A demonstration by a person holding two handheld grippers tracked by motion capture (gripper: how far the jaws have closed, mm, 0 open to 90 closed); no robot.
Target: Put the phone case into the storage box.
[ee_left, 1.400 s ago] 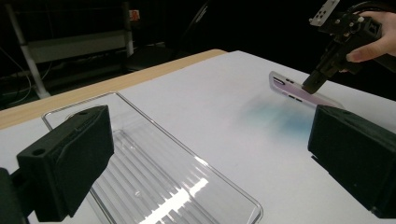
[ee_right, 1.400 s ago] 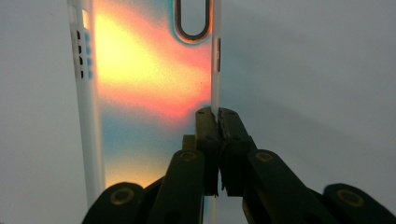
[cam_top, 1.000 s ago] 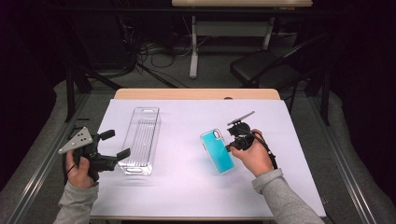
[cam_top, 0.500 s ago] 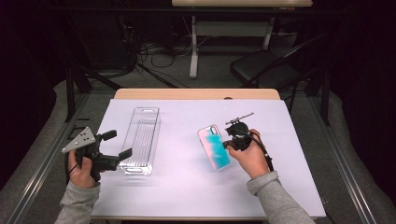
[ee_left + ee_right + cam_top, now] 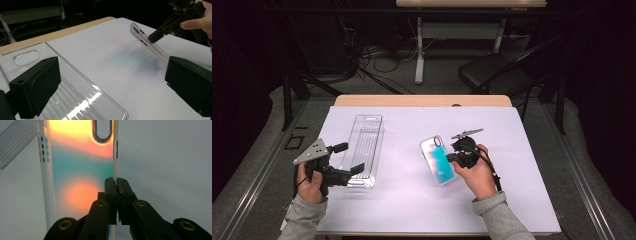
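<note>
We hold the phone case (image 5: pixel 438 161) in our right gripper (image 5: pixel 456 159), whose jaws are pressed together on the thin side wall of the case; in the right gripper view the two black pads (image 5: pixel 116 185) meet on that edge (image 5: pixel 115 157), below the oval camera cutout (image 5: pixel 102 131). The case is translucent, teal across the middle with orange and pink patches, and in the high view it sits tilted over the white table cover (image 5: pixel 412 200), right of the middle, with the camera cutout at its far end. From the left gripper view we see the case (image 5: pixel 147 43) lifted at an angle above the cover, a faint teal glow on the surface beneath it, and the right gripper (image 5: pixel 156 37) clamped on its edge. Our left gripper (image 5: pixel 346 159) has its jaws spread wide apart with nothing between them, hovering at the near end of the clear plastic tray (image 5: pixel 364 145), which lies lengthwise on the left part of the cover, well apart from the case. That tray (image 5: pixel 75 92) is ribbed, with an oval hang slot (image 5: pixel 26 54) at its far end.
</note>
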